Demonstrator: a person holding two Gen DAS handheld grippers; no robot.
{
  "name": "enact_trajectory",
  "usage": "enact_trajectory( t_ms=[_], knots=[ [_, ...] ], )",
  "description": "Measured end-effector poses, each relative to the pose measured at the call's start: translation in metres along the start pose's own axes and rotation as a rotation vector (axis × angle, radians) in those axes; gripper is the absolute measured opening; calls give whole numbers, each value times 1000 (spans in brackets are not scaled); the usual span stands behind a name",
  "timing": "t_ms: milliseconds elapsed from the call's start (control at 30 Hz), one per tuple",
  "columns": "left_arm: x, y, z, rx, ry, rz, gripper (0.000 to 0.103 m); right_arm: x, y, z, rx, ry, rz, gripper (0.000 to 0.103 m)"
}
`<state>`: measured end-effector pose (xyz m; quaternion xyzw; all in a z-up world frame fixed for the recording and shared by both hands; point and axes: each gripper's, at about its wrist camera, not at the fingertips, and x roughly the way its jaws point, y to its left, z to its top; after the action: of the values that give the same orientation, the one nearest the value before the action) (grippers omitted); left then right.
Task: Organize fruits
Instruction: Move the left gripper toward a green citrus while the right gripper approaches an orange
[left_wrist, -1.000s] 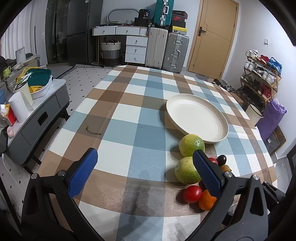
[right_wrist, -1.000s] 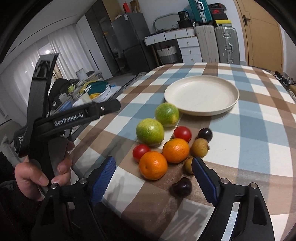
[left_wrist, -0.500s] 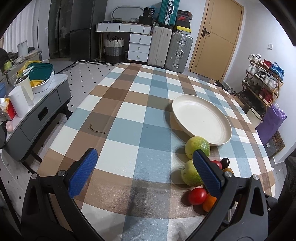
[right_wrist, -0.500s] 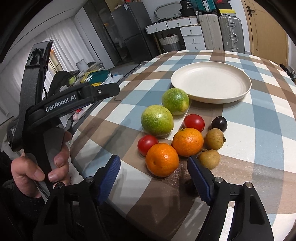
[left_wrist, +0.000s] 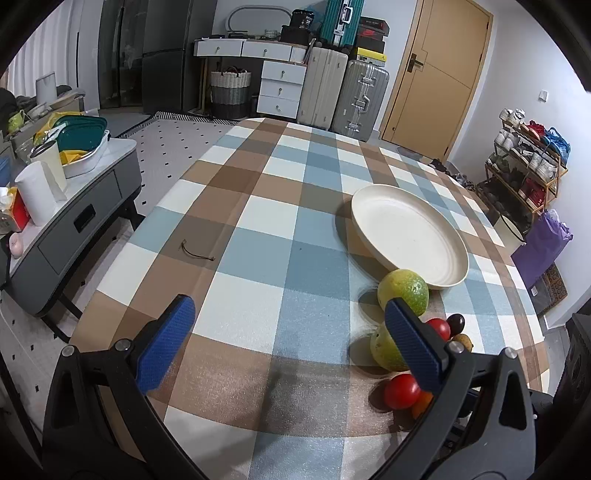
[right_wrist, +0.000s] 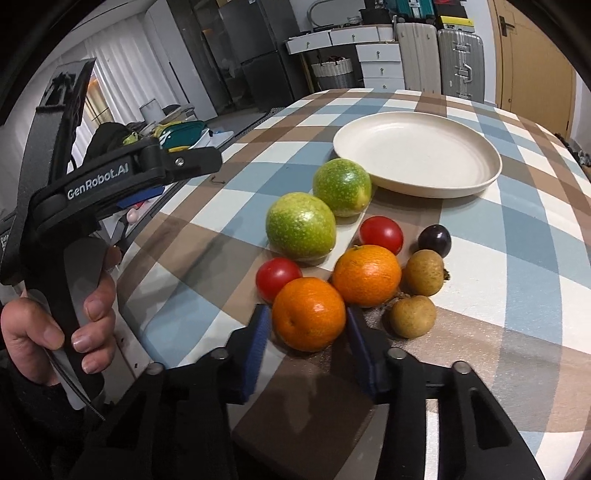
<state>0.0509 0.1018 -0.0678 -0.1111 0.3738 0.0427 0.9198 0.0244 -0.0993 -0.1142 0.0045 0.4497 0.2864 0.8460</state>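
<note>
The near orange (right_wrist: 309, 314) lies at the front of the fruit cluster on the checked table (right_wrist: 517, 280), and the right claw (right_wrist: 306, 332) has just been closing around it: where the blue pads stood wide a moment ago, they now sit against its two sides, so it looks gripped but not yet lifted. Just behind it are a second orange (right_wrist: 366, 275), two red tomatoes (right_wrist: 279, 277), two green fruits (right_wrist: 301, 230), two brown fruits (right_wrist: 413, 315) and a dark plum (right_wrist: 434, 240). The cream plate (right_wrist: 417, 188) beyond is bare, likely the destination. The left claw (left_wrist: 291, 332) hovers wide apart over the cloth, holding nothing, gripped by a hand (right_wrist: 55, 332)
</note>
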Motion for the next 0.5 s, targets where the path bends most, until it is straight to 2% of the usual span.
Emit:
enact_trajectory(
  t_ms=[333, 500],
  knots=[
    [3, 0, 0, 2, 8, -5, 102, -9, -3, 0, 12, -36, 9, 40],
    [10, -6, -2, 18, 47, -28, 102, -22, -8, 3, 38, -76, 42, 40]
  ],
)
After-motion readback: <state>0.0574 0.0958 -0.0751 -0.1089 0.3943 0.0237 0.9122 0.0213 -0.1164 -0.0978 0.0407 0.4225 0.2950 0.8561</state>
